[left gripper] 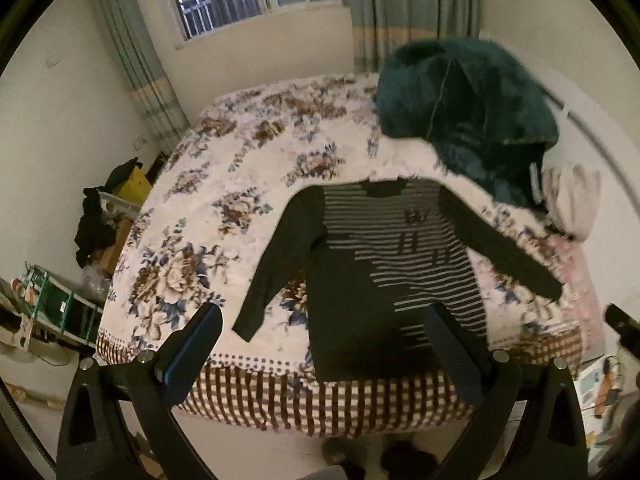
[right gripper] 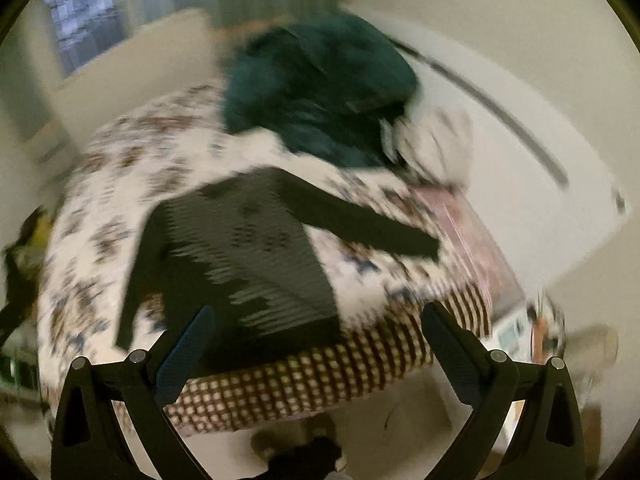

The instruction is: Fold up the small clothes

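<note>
A small dark long-sleeved shirt with grey stripes [left gripper: 384, 264] lies flat, front up, on the floral bed cover [left gripper: 208, 184], sleeves spread, hem at the bed's near edge. My left gripper [left gripper: 324, 316] is open and empty, held above the near edge with the shirt's hem between its fingers in the view. The right wrist view is blurred by motion. There the shirt [right gripper: 248, 256] lies ahead and to the left. My right gripper [right gripper: 320, 320] is open and empty above the bed's near edge.
A dark green fleece blanket [left gripper: 468, 112] is heaped at the far right of the bed, next to a pale pillow [left gripper: 572, 200]. Clutter, a yellow box [left gripper: 132, 184] and a green shelf [left gripper: 52, 304] stand left of the bed. Slippers [left gripper: 404, 460] lie on the floor below.
</note>
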